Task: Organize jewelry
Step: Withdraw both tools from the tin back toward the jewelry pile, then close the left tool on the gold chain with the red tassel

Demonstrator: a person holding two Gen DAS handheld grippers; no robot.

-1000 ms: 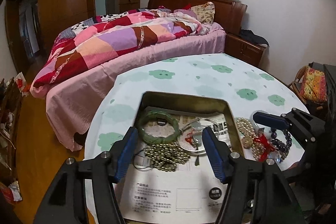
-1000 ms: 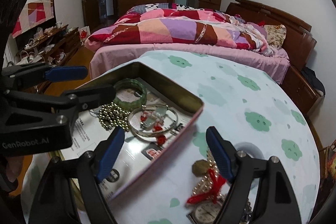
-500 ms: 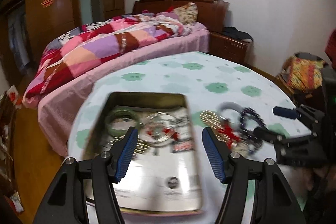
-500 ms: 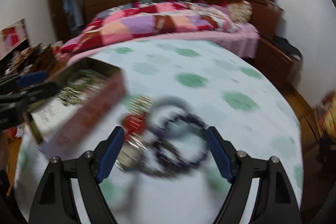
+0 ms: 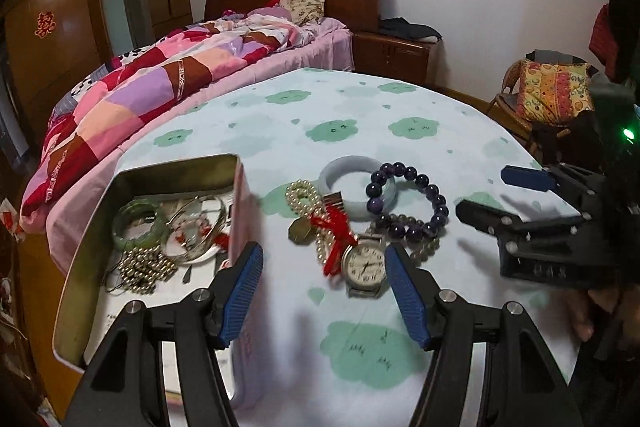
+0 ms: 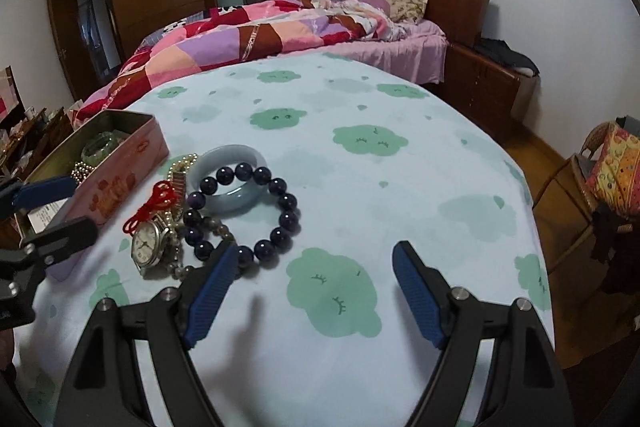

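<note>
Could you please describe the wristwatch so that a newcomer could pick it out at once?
On the cloud-print tablecloth, right of the pink tin, lies a jewelry heap. The wristwatch sits at its near edge: the only piece with a round white dial, beside the red cord.

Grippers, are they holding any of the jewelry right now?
No, nothing is held. The left gripper and right gripper are both open, fingers apart above the table, with the watch lying untouched.

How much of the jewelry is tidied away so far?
Partly done: a green bangle, silver bangle and gold beads lie in the tin. Both hand-held grippers, left and right, are open, holding nothing. The watch, purple bracelet, pale bangle and pearls remain on the table.
</note>
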